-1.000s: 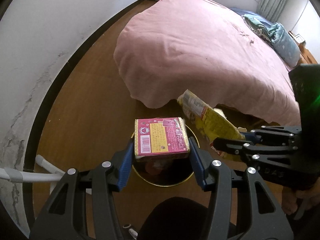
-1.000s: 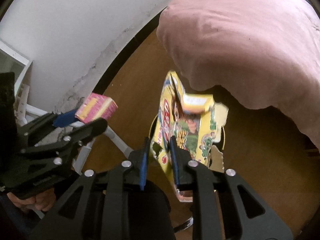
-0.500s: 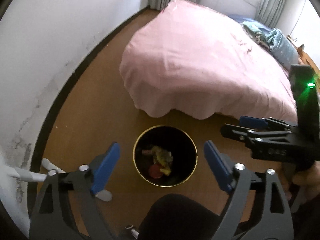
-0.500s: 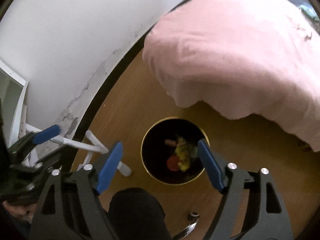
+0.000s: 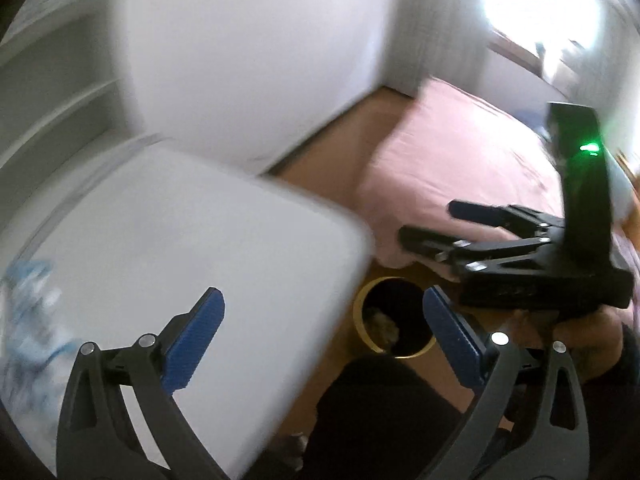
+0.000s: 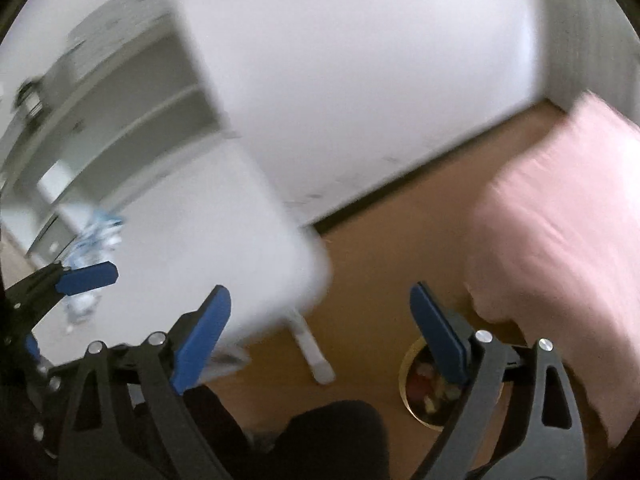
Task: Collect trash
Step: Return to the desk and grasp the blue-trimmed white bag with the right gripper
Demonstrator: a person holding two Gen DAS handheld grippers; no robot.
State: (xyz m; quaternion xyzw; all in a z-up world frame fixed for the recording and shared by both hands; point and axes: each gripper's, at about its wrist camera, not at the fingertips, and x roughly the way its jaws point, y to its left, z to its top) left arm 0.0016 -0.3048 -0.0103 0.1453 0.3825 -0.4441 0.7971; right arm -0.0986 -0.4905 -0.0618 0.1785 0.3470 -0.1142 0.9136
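Bedroom, wooden floor (image 6: 384, 248), white wall and a bed under a pink cover (image 5: 460, 152): both pictures are smeared by motion. On the floor at the foot of the bed stands the black bin with a gold rim (image 5: 360, 320), trash (image 5: 382, 326) lying inside it; in the right wrist view the same bin (image 6: 406, 364) shows partly behind one blue pad, with red and yellow scraps in it. My left tongs (image 5: 322, 338) have their jaws spreading wide with nothing between them, hanging above the corner of a white table (image 5: 180, 240) and the bin below. My right tongs (image 6: 320, 336) are also opening, empty, with floor and a white table leg (image 6: 310, 342) seen through the gap. Each pair appears in the other's view. On the table's far side lies something pale blue and white (image 6: 96, 236), perhaps a crumpled wrapper or bag, too blurred to tell. White shelves (image 6: 132, 92) stand against the wall behind.
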